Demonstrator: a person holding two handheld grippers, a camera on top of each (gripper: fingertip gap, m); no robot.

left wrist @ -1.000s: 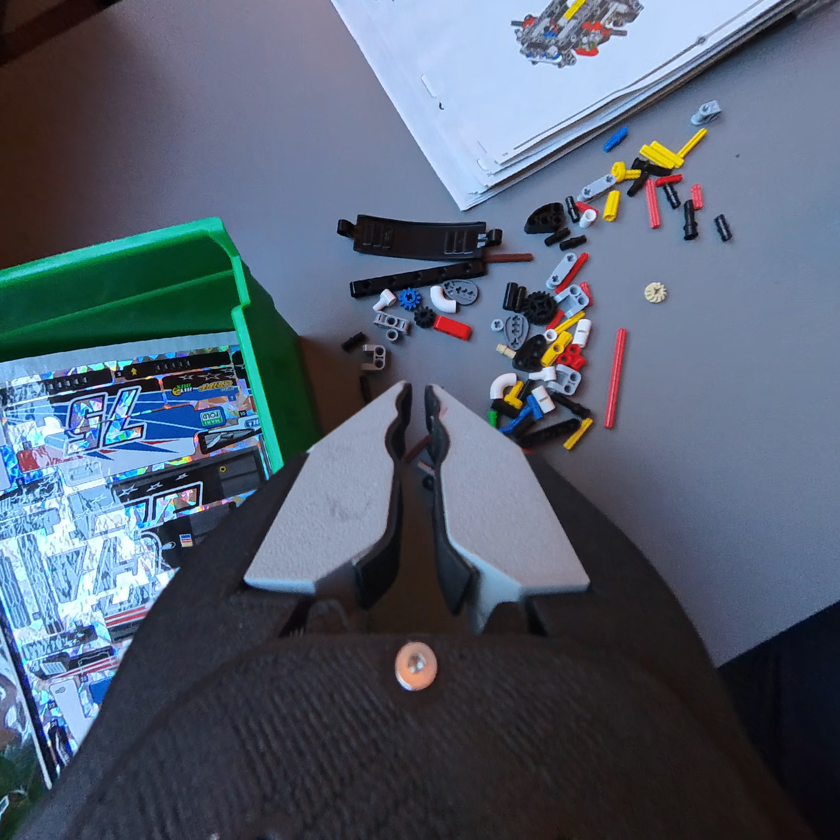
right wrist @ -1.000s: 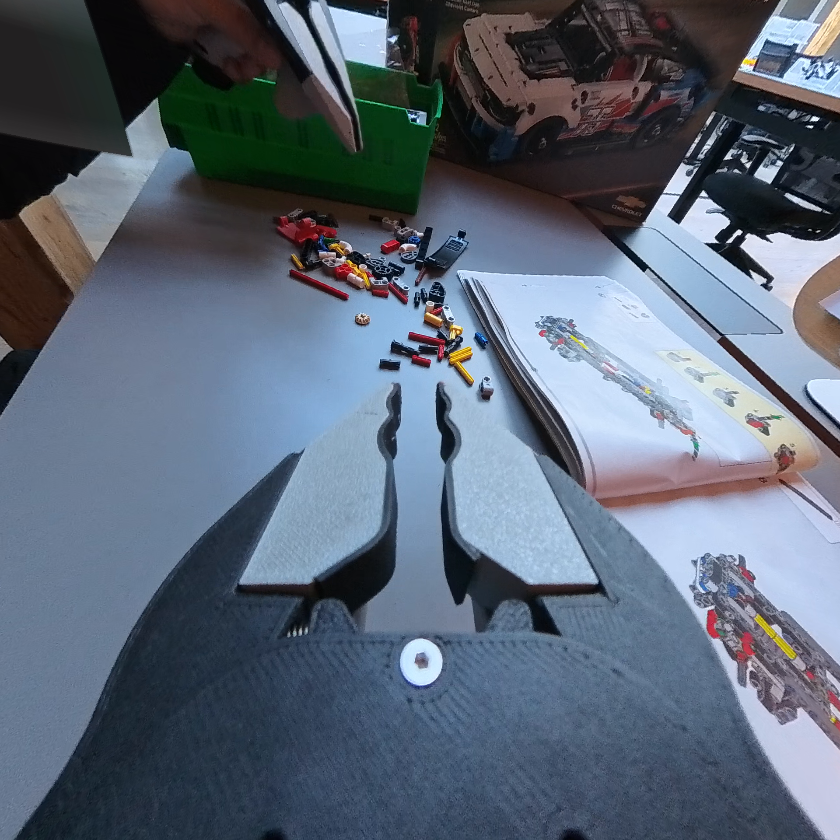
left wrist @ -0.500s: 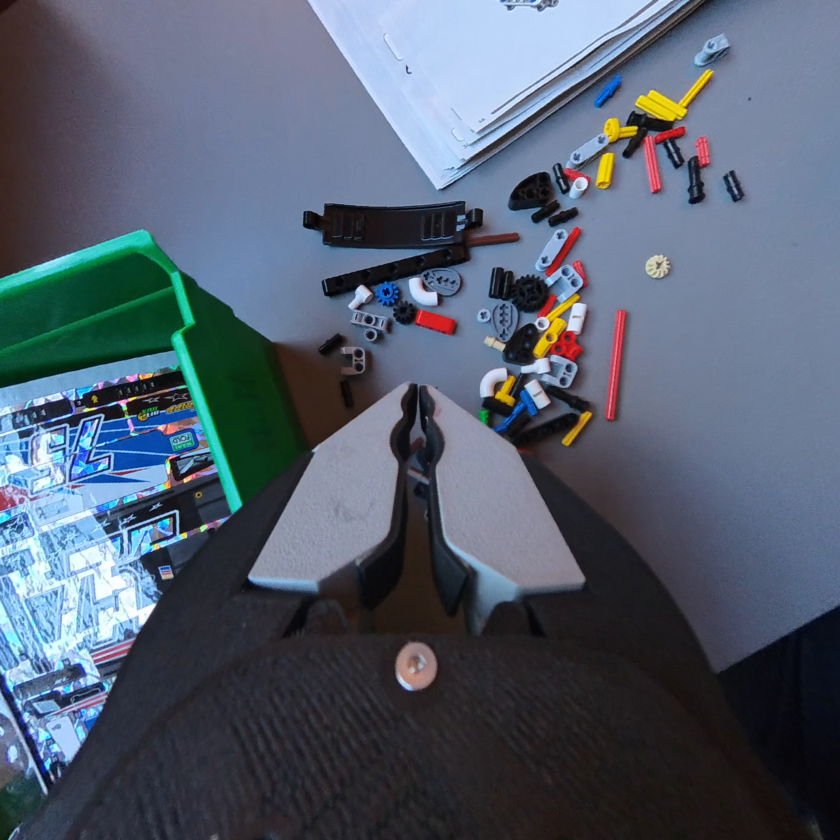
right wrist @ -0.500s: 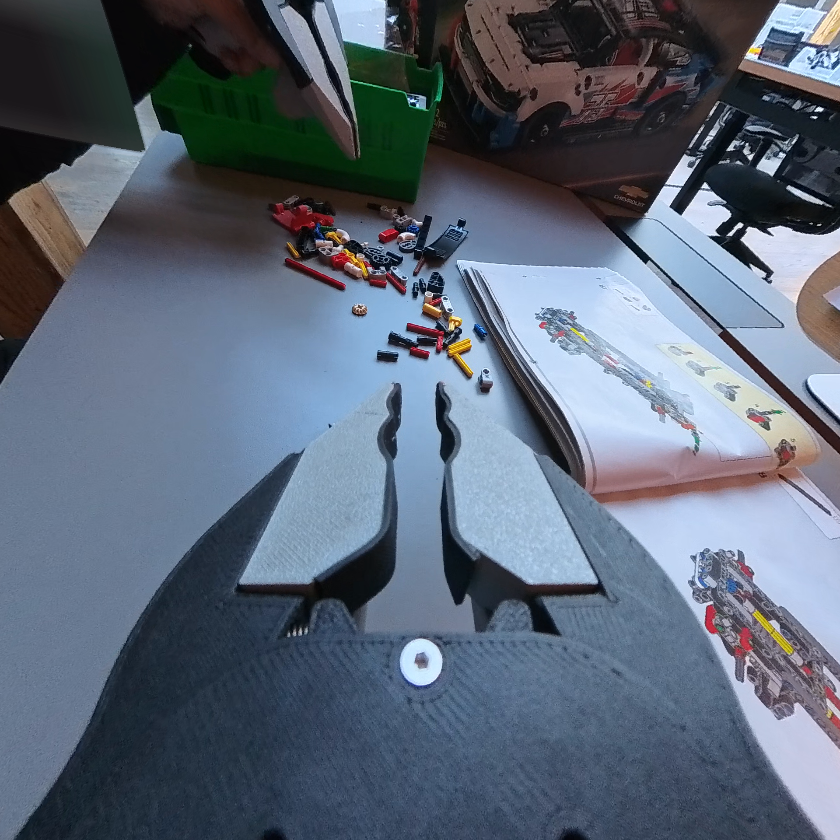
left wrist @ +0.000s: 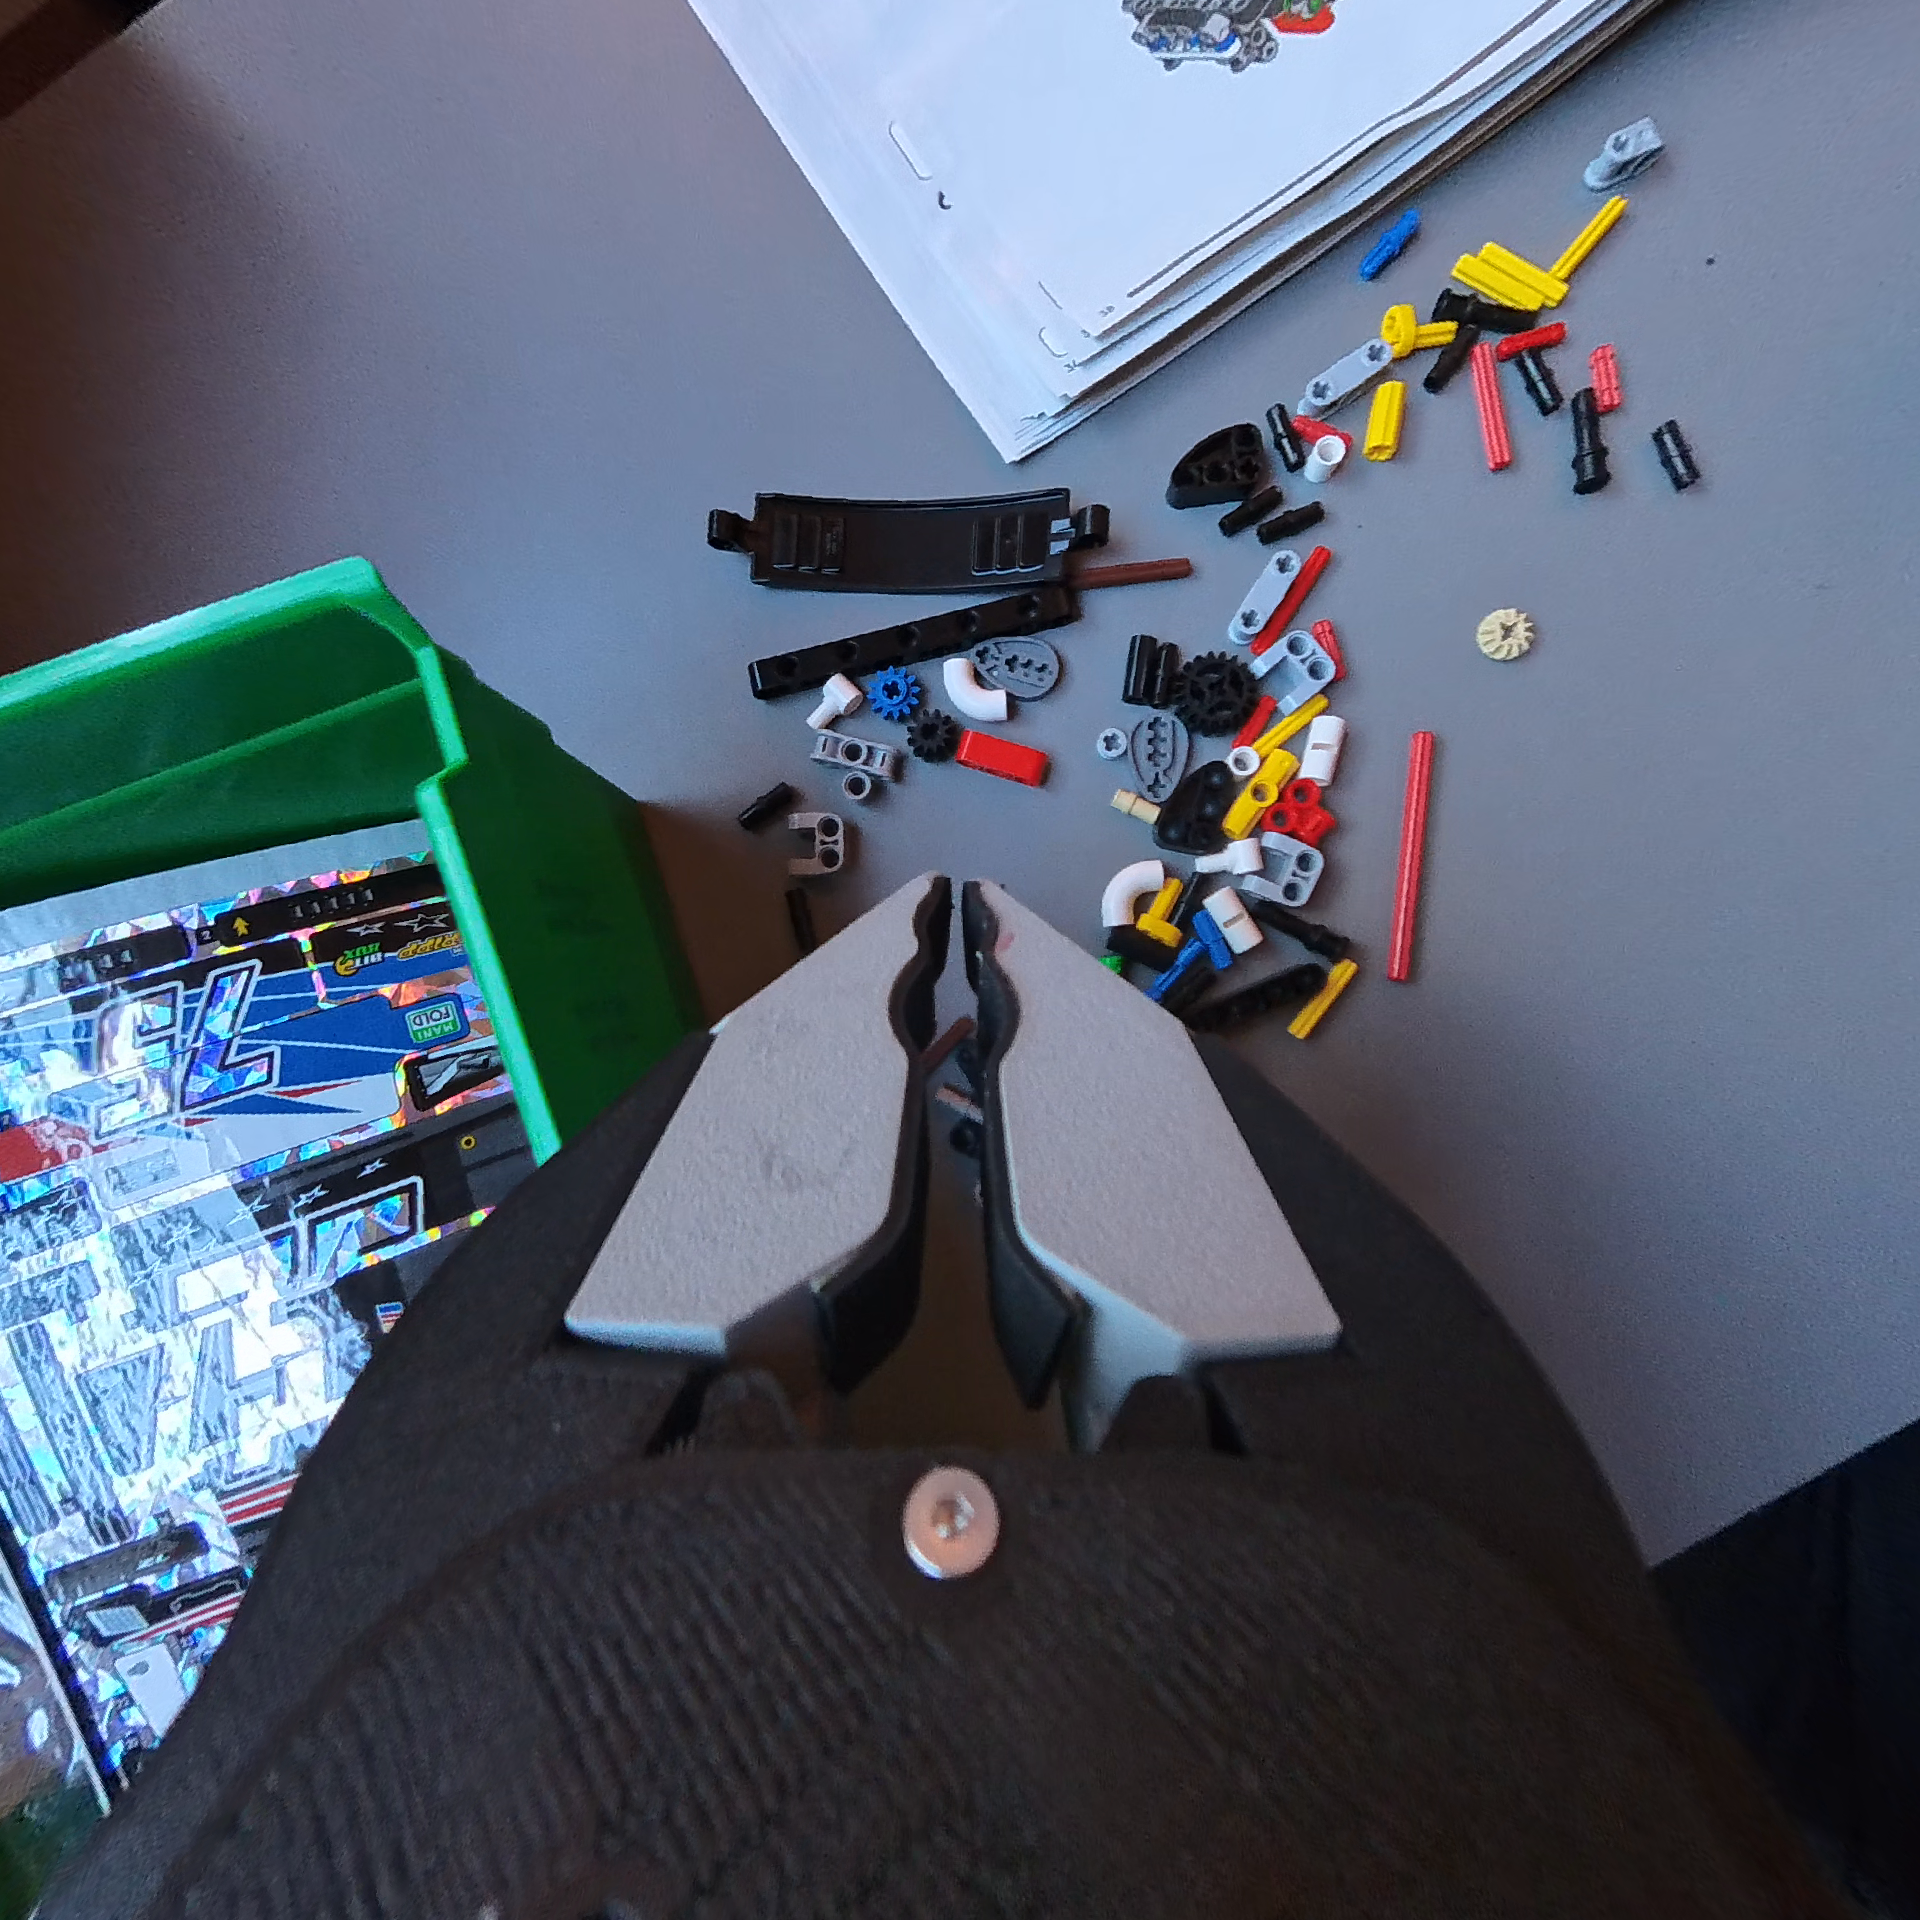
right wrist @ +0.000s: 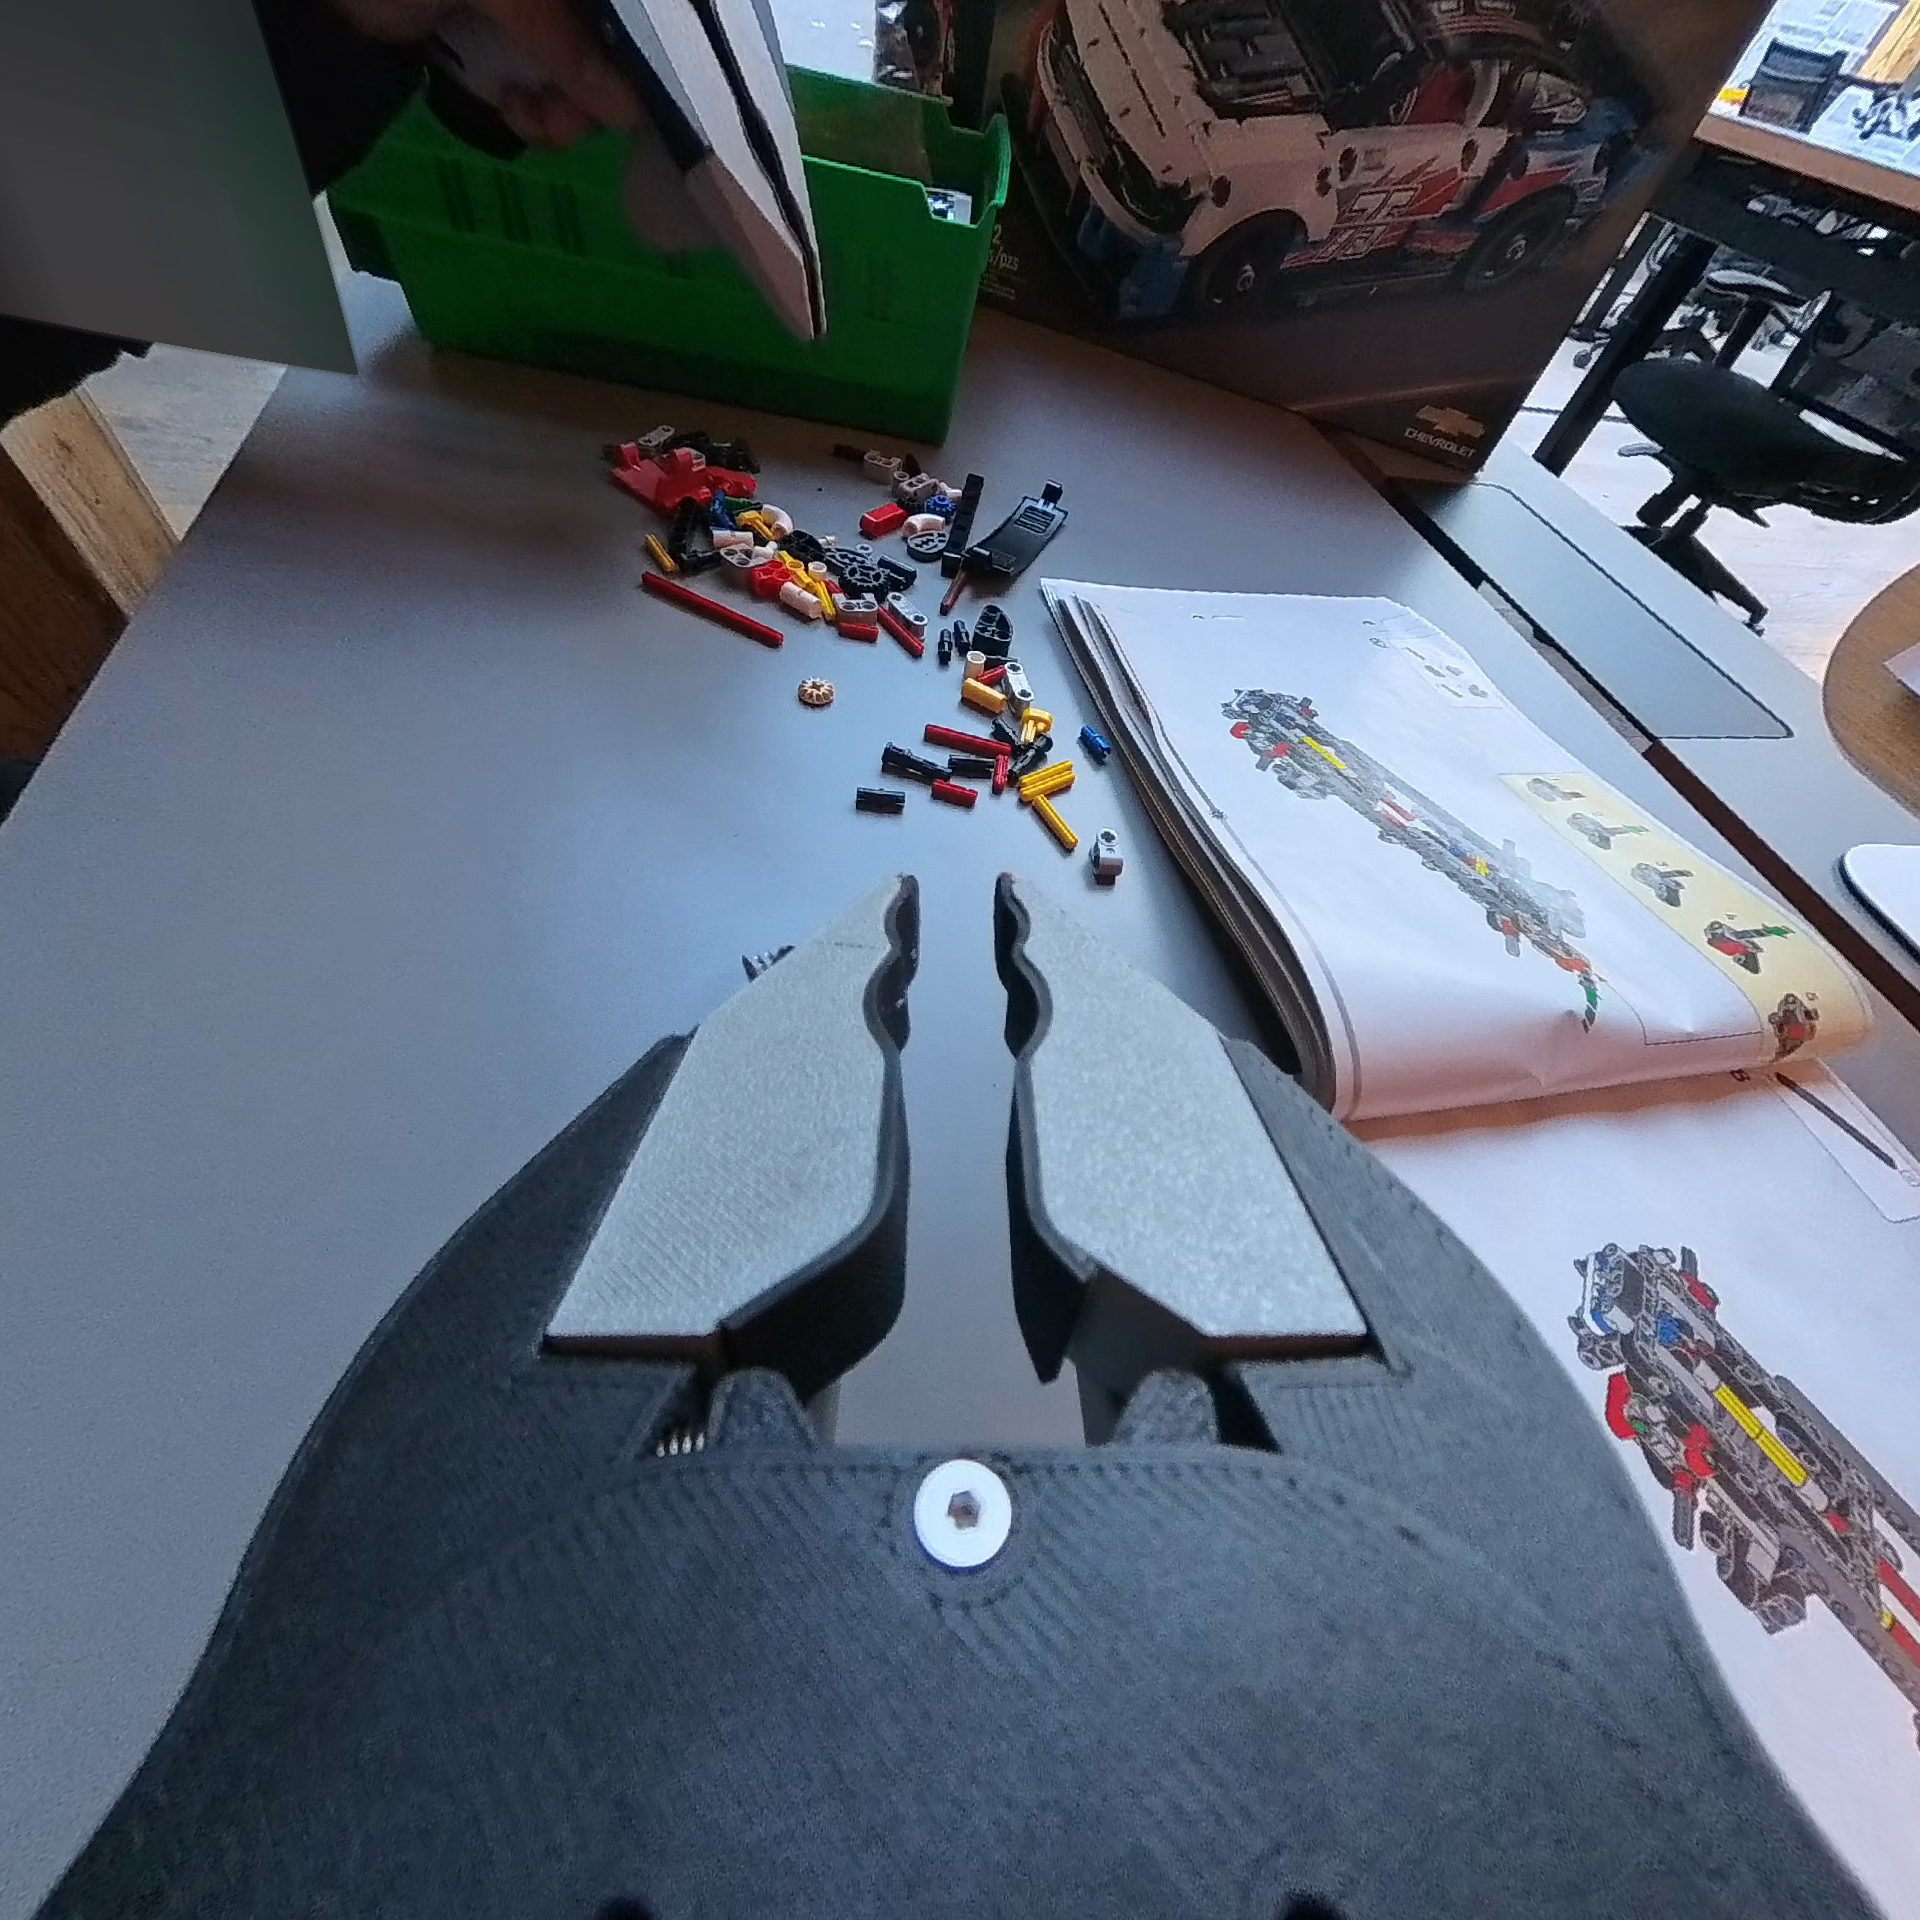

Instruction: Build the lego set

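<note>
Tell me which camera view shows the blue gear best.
The left wrist view: the blue gear lies clear, teeth visible, beside a white elbow piece. In the right wrist view it is only a tiny blue speck far off.

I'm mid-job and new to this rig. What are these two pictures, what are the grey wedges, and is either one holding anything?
There is no robot arm here. A person holds two hand grippers, and each has a camera looking along its grey fingers. One picture looks steeply down past the left gripper. Its fingers are almost together, with nothing plainly held. It hangs beside a green bin that contains a shiny sticker sheet. The other picture looks along the table past the right gripper, which is open and empty. Small toy parts are scattered on the table beside an open booklet, with a box behind.
</note>
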